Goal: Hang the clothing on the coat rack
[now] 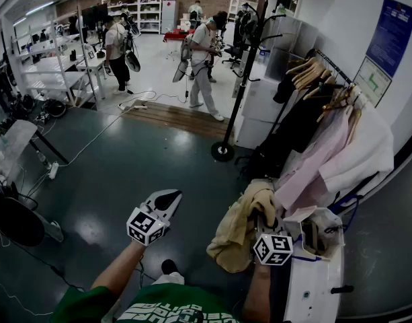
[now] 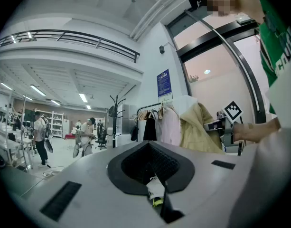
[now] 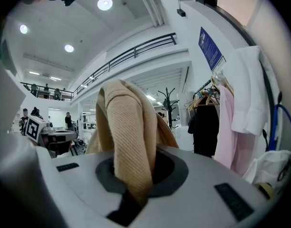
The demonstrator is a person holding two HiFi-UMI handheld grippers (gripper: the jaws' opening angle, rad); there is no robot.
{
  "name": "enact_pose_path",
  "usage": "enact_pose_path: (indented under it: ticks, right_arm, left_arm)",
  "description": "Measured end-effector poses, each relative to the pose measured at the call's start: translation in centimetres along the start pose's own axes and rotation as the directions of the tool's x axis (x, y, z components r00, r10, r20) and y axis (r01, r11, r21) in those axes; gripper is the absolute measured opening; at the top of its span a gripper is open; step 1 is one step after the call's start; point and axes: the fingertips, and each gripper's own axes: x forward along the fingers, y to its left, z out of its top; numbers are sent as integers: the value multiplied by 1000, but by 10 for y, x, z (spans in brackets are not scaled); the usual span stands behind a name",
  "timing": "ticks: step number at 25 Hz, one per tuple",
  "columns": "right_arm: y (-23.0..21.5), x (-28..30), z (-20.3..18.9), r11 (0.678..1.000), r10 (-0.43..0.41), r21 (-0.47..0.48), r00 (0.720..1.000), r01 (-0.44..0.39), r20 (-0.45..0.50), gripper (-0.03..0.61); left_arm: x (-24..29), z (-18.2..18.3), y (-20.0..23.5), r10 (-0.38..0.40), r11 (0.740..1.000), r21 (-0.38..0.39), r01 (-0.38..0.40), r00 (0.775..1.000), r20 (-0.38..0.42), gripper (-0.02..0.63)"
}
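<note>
Tan garment point(image 1: 240, 224), the clothing concerned, sits low and right of centre in the head view, bunched over the front of the right hand-held gripper point(image 1: 265, 229). In the right gripper view a ribbed fold of the garment point(image 3: 130, 127) rises from the slot of that gripper point(image 3: 136, 184), whose jaws are clamped on the fabric. The rest of the cloth drapes down on the side towards the other gripper. The left hand-held gripper point(image 1: 167, 199) is held level to the left, apart from the garment. In its own view the jaws point(image 2: 154, 175) are closed together and grip no clothing. From that view the garment point(image 2: 197, 127) shows to the right, hanging in front of the rail clothes. The coat rack point(image 1: 240, 93) is a black pole on a round base. It stands upright on the dark floor point(image 1: 125, 173), ahead of both grippers and well apart from the garment. It also shows in the left gripper view point(image 2: 116, 113) and the right gripper view point(image 3: 169, 103). A clothes rail point(image 1: 330, 64) runs along the right wall. It carries wooden hangers point(image 1: 306, 73), a black garment point(image 1: 300, 120), a pink shirt point(image 1: 313, 160) and a white shirt point(image 1: 367, 147). The tan garment lies near the lower edge of the pink shirt; contact cannot be determined. Two people point(image 1: 202, 59) stand beyond the coat rack, in front of shelving point(image 1: 142, 9).
</note>
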Motion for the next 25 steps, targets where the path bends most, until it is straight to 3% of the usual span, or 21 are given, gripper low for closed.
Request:
enact_pose_path:
  ticks: [25]
  right_arm:
    - [38,118,29,997,-78,-13,997,78,11,41]
  left_arm:
    - [6,2,144,-34,999,-29,35,999,35,5]
